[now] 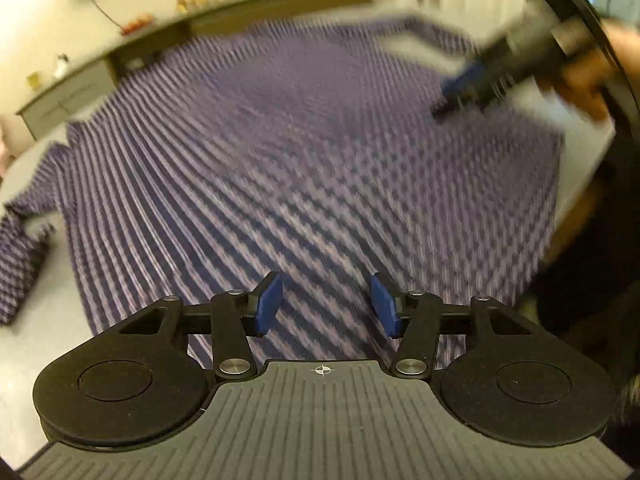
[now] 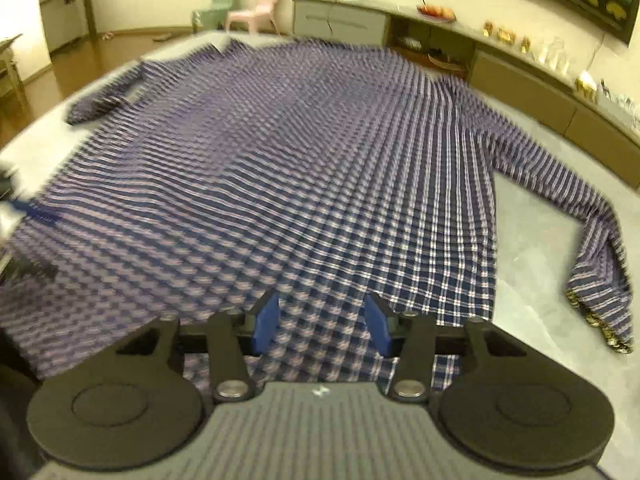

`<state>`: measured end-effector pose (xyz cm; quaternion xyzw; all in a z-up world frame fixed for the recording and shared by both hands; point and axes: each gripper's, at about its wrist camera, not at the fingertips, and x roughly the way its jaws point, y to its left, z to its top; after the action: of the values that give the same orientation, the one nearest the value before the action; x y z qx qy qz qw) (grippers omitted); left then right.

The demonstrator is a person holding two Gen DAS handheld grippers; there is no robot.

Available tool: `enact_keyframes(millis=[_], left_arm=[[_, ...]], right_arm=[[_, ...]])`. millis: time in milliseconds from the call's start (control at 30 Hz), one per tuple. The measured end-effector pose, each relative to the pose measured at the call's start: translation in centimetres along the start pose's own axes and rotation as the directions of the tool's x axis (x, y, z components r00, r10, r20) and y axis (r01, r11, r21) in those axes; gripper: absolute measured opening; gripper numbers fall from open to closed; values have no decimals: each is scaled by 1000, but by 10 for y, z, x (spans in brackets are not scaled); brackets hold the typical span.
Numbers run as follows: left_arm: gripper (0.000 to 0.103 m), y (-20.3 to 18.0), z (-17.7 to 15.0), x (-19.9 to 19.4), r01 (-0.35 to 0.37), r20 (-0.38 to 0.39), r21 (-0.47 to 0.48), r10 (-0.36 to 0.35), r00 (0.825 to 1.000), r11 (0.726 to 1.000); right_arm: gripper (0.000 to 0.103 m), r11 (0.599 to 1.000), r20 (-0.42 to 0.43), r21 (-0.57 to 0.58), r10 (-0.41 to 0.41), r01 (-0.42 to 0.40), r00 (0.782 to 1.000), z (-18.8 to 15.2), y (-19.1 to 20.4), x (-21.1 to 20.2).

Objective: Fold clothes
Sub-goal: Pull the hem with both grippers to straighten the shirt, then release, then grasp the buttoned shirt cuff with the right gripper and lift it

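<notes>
Your shirt point(image 2: 280, 168) lies spread flat on the grey table point(image 2: 540, 280), and it covers most of the table top. It is a woven cloth with a small check in dark blue, purple and pale pink, soft and thin, with some low ripples near its right side.

Beyond the shirt, along the wall, stands a long low cabinet point(image 2: 520, 80) with flat grey-brown doors; small jars and golden things stand on its top, too blurred to name. Left of the cabinet you see a pink plastic chair point(image 2: 256, 12) and a green one point(image 2: 218, 6) on the wooden floor. Nothing lies on the shirt itself.

One sleeve point(image 2: 592, 240) runs out from the right side of the shirt and bends down at the table edge. The other sleeve point(image 2: 104, 96) is bunched at the far left corner of the shirt.

Your right gripper point(image 2: 322, 322) hovers over the near hem of the shirt. Its blue pads stand about half apart and they hold nothing; the cloth is only under them.

Your left gripper point(image 1: 326, 306) is also over the near hem, with the pads half apart and empty. In the left view your other hand point(image 1: 580, 80) with its tool shows at the right side of the shirt, blurred.
</notes>
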<state>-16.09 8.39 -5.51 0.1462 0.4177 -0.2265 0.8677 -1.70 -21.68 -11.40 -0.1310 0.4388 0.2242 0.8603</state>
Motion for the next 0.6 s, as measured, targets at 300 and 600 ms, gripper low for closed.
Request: enact_keyframes(millis=[300,600], left_arm=[[47,4,29,-34,89,-43,48,-87,995,995],[67,-16,202,-17,150,187,122,-171,967,981]], right_arm=[[55,983,15,176,-54,51,998,-20,-77,-50],[75,691,-30,635,-424,345,905,18,-237,-11]])
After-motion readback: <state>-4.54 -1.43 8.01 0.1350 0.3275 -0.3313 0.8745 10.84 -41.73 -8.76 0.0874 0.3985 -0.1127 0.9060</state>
